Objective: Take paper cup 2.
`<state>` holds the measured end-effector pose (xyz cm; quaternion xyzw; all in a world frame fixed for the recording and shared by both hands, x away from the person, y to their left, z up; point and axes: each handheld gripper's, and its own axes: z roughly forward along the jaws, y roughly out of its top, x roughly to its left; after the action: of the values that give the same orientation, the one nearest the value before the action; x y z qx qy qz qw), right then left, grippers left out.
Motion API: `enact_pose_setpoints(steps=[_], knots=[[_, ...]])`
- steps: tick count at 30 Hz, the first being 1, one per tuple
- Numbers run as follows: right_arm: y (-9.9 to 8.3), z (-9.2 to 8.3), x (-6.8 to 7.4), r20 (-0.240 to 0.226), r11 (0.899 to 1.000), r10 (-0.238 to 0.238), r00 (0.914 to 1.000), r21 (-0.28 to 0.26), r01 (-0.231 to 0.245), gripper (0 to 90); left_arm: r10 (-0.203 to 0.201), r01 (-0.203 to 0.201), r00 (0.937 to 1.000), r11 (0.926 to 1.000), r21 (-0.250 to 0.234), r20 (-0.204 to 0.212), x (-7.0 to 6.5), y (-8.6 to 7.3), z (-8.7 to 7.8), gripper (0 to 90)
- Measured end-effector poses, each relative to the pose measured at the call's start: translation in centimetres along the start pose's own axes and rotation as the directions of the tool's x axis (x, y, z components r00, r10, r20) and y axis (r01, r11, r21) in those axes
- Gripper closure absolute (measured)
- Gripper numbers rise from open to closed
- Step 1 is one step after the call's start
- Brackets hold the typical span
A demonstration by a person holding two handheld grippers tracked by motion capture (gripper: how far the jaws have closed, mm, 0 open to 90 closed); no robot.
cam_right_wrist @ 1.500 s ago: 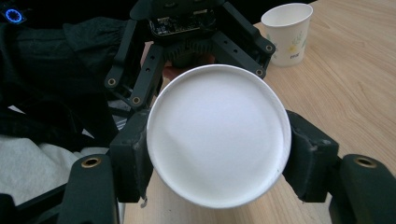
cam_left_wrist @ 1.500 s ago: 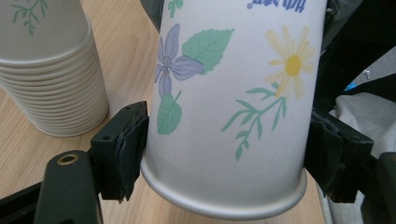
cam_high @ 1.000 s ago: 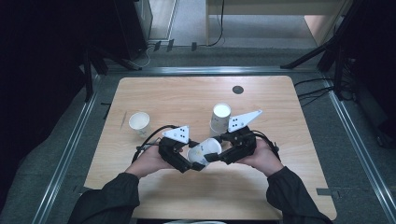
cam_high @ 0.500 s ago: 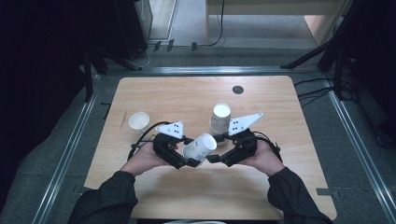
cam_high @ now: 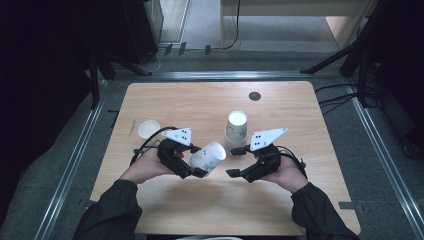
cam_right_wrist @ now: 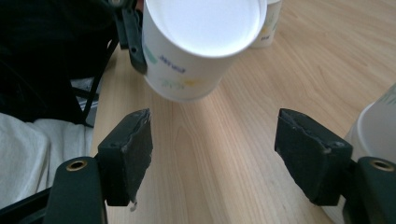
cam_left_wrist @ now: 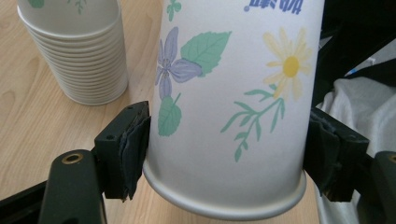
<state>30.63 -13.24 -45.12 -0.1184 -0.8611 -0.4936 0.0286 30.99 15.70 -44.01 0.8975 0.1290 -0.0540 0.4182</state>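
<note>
1. The flowered paper cup [cam_high: 207,157] is now held by the left gripper [cam_high: 192,167] alone, pads pressed near its rim, above the table [cam_high: 165,100].
2. The right gripper [cam_high: 236,161] has just been opened; its jaws stand wide, nothing between.
3. Hand-over judged complete; cup separated from the stack [cam_high: 236,126].

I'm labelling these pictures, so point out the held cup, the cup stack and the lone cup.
held cup [cam_left_wrist: 224,107], left gripper view, printed side wall.
cup stack [cam_high: 236,126], high view, side wall.
lone cup [cam_high: 148,128], high view, inside.
</note>
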Motion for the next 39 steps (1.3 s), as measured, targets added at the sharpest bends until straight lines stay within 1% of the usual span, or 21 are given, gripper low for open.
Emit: enact_pose_setpoints(steps=[5,8,9,12,13,14,17,21,24,25,26,27,28,29,31,32,35,36,37,39], knots=[[-0.4,0.2,0.0,0.000,1.000,0.006,1.0000,0.018,-0.006,28.3,0.029,-0.028,0.9995,0.9990,0.033,-0.012,0.0,0.6,-0.5,23.8],[-0.5,0.3,0.0,0.003,1.000,0.016,0.9999,0.014,-0.016,28.3,0.042,-0.042,0.9991,0.9971,0.063,0.003,0.1,0.9,-0.5,23.8],[-0.5,0.3,0.0,0.003,1.000,0.016,0.9999,0.014,-0.016,28.3,0.042,-0.042,0.9991,0.9971,0.063,0.003,0.1,0.9,-0.5,23.8],[-0.5,0.4,0.1,0.005,1.000,0.015,0.9999,0.015,-0.015,28.3,0.053,-0.053,0.9986,0.9928,0.107,-0.002,0.2,1.3,-0.2,23.8],[-0.5,0.4,0.1,0.009,1.000,0.017,0.9998,0.013,-0.017,28.4,0.053,-0.053,0.9986,0.9928,0.107,-0.002,0.2,1.3,-0.2,23.8],[-0.5,0.4,0.0,0.007,1.000,0.020,0.9998,0.013,-0.020,28.5,0.061,-0.060,0.9982,0.9903,0.125,-0.001,0.3,1.4,0.0,23.8],[-0.5,0.3,-0.1,0.014,1.000,0.022,0.9997,0.007,-0.022,28.5,0.065,-0.065,0.9979,0.9885,0.137,0.005,0.4,1.5,0.2,23.8],[-0.6,0.2,-0.1,0.012,1.000,0.023,0.9997,0.002,-0.024,28.5,0.076,-0.076,0.9971,0.9822,0.171,0.008,0.6,1.5,0.3,23.8],[-0.6,0.4,-0.2,0.013,1.000,0.026,0.9996,0.001,-0.026,28.5,0.078,-0.078,0.9969,0.9807,0.179,0.010,0.7,1.6,0.4,23.8],[-0.5,0.5,-0.2,0.014,1.000,0.025,0.9996,0.002,-0.025,28.5,0.083,-0.084,0.9965,0.9779,0.191,0.014,0.6,1.8,0.4,23.8],[-0.5,0.5,-0.2,0.014,1.000,0.024,0.9996,0.001,-0.024,28.5,0.083,-0.084,0.9965,0.9779,0.191,0.014,0.6,1.8,0.4,23.8],[-0.5,0.6,-0.2,0.013,1.000,0.024,0.9996,0.002,-0.024,28.5,0.094,-0.095,0.9955,0.9742,0.205,0.016,0.6,1.9,0.5,23.8],[-0.5,0.6,-0.2,0.011,1.000,0.020,0.9997,0.001,-0.020,28.5,0.094,-0.095,0.9955,0.9742,0.205,0.016,0.6,1.9,0.5,23.8],[-0.5,0.6,-0.2,0.014,1.000,0.019,0.9997,0.001,-0.019,28.5,0.099,-0.101,0.9949,0.9704,0.219,0.019,0.7,2.0,0.6,23.8],[-0.5,0.6,-0.2,0.014,1.000,0.021,0.9997,0.000,-0.021,28.5,0.101,-0.102,0.9948,0.9694,0.223,0.016,0.7,2.1,0.6,23.8],[-0.5,0.6,-0.3,0.011,1.000,0.024,0.9996,-0.005,-0.024,28.5,0.109,-0.108,0.9940,0.9649,0.239,0.012,0.7,2.1,0.8,23.8],[-0.4,0.5,-0.4,0.011,1.000,0.026,0.9996,-0.013,-0.026,28.5,0.113,-0.112,0.9935,0.9583,0.263,0.009,0.6,2.2,1.0,23.9],[-0.4,0.5,-0.3,0.009,1.000,0.028,0.9996,-0.012,-0.028,28.5,0.115,-0.113,0.9933,0.9550,0.274,0.010,0.6,2.3,1.2,23.8],[-0.4,0.5,-0.3,0.010,1.000,0.027,0.9996,-0.013,-0.027,28.4,0.115,-0.113,0.9933,0.9550,0.274,0.010,0.6,2.3,1.2,23.8],[-0.4,0.6,-0.3,0.011,1.000,0.027,0.9996,-0.014,-0.027,28.4,0.121,-0.118,0.9926,0.9509,0.286,0.008,0.5,2.4,1.4,23.8]])
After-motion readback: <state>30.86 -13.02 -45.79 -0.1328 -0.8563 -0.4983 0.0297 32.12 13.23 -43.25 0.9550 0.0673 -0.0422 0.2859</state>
